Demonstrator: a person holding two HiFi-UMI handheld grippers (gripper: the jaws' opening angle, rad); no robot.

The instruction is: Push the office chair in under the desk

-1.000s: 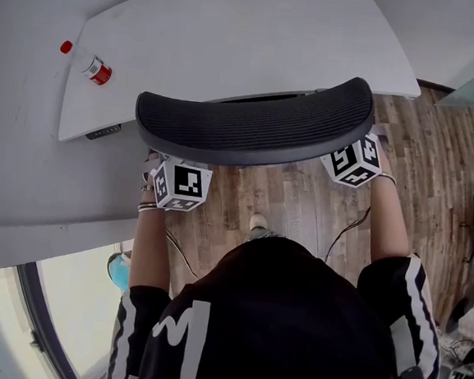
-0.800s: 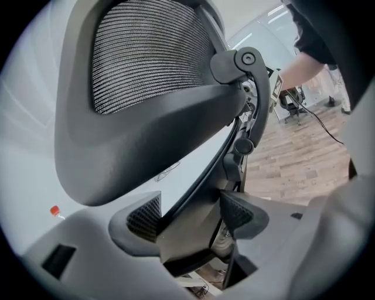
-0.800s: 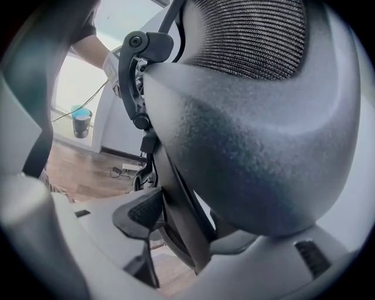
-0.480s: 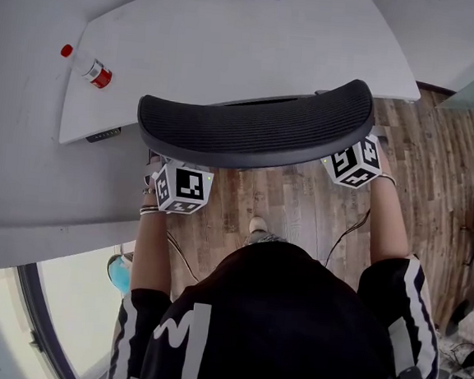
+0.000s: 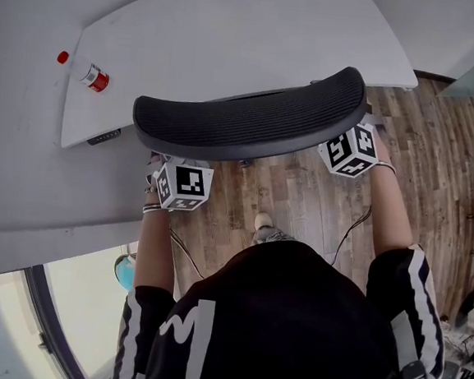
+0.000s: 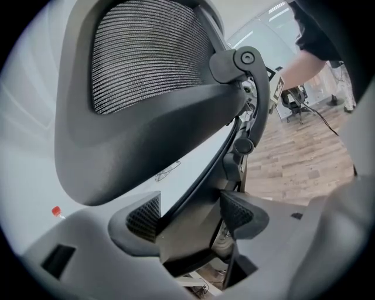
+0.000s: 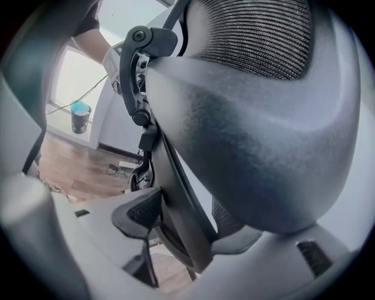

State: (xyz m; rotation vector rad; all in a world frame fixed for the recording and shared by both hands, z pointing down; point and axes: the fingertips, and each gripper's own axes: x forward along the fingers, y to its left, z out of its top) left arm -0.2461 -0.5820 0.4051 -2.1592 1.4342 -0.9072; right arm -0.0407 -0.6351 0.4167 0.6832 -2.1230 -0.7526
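Chair (image 5: 251,124) sat right at the desk (image 5: 234,36). In the head view the top of its backrest overlapped the desk's near edge, at the curved cut-out. Seat and wheels were hidden under the backrest, so how deep the seat sat under the top could not be told. Judged mostly done, with the chair up against the desk line and roughly square to it. What looked left was maybe a last nudge in, then letting go with both tools and backing off.

A small red-capped bottle (image 5: 93,75) lay on the desk off to the left, well apart from the chair and not in the way.

Left gripper (image 6: 190,220) was behind the backrest on the left side. Its jaws stood wide with a dark bar of the chair's back frame filling the gap, and both pads looked pressed on it, so it was gripping the chair rather than hanging free.

Right gripper (image 7: 184,220) was much the same on the right side. A slanted frame bar ran between its jaws with a pad tight on each side, so it read as clamped on the chair. Neither tool held anything else.

The person stood close behind the chair on the wood floor (image 5: 302,198), with both arms reaching forward to the backrest.
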